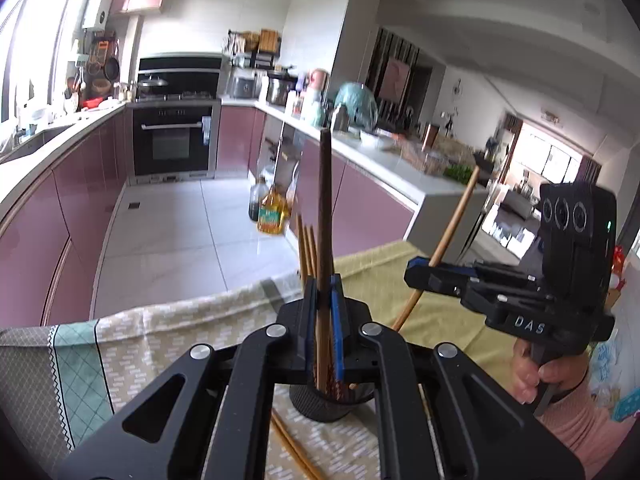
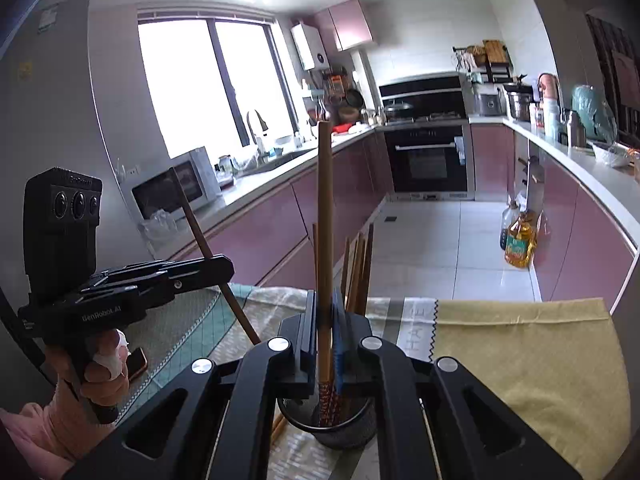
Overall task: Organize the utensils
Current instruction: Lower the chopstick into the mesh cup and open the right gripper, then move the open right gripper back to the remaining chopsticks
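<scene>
My left gripper (image 1: 325, 304) is shut on a dark brown chopstick (image 1: 325, 208), held upright with its lower end in the black mesh holder (image 1: 320, 404). My right gripper (image 2: 325, 320) is shut on a light wooden chopstick (image 2: 325, 208), also upright with its patterned tip in the black mesh holder (image 2: 340, 432). Several other chopsticks (image 2: 358, 268) stand in the holder. Each gripper shows in the other's view: the right gripper (image 1: 424, 276) and the left gripper (image 2: 216, 268). Loose chopsticks (image 1: 294, 450) lie on the cloth beside the holder.
A patterned cloth (image 1: 120, 352) and a yellow cloth (image 2: 532, 360) cover the table. A phone (image 2: 136, 362) lies near the left hand. Beyond the table edge are the tiled kitchen floor, oil bottles (image 1: 272, 216), pink cabinets and an oven (image 1: 174, 140).
</scene>
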A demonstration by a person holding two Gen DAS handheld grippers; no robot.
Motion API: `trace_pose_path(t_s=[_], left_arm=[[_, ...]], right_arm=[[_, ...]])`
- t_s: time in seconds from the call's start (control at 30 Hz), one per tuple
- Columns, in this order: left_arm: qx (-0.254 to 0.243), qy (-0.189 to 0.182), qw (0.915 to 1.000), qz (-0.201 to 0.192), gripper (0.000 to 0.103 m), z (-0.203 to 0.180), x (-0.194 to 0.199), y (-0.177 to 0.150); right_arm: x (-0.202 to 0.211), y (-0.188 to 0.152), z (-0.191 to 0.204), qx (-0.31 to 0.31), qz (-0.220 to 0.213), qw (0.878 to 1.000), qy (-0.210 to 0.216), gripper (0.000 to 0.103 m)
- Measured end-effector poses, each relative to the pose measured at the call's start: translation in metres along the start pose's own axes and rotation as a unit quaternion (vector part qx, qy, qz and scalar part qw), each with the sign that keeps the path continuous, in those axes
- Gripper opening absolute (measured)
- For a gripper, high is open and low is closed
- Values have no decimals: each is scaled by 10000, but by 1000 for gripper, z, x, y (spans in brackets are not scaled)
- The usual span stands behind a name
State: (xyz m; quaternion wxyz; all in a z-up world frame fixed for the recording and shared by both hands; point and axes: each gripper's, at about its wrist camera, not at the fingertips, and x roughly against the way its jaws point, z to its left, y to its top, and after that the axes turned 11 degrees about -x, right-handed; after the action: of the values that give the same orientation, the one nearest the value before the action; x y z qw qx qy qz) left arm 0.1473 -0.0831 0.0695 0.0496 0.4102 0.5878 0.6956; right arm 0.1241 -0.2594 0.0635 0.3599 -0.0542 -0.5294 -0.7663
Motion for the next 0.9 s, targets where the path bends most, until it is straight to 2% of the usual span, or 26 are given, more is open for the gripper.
trace_pose_path(t_s=[0.47,0.8,0.83,0.9], left_arm=[[-234,-233,9956,872,7,5,-52,-13],[-173,-38,9944,1039,8,11,-77,-10],[-157,-20,9944,1046,12,12,-79,-11],[-88,48,9943,1060,14,14,-80,-14]], right_arm=[[-47,-7,-12,-104,897,9956,-250,6],[-66,-6,-22,-305,927,9945,-379,9],[-67,-7,-23,-327,920,9945,-377,9],[-66,-9,-26,-367,890,9945,-407,9]])
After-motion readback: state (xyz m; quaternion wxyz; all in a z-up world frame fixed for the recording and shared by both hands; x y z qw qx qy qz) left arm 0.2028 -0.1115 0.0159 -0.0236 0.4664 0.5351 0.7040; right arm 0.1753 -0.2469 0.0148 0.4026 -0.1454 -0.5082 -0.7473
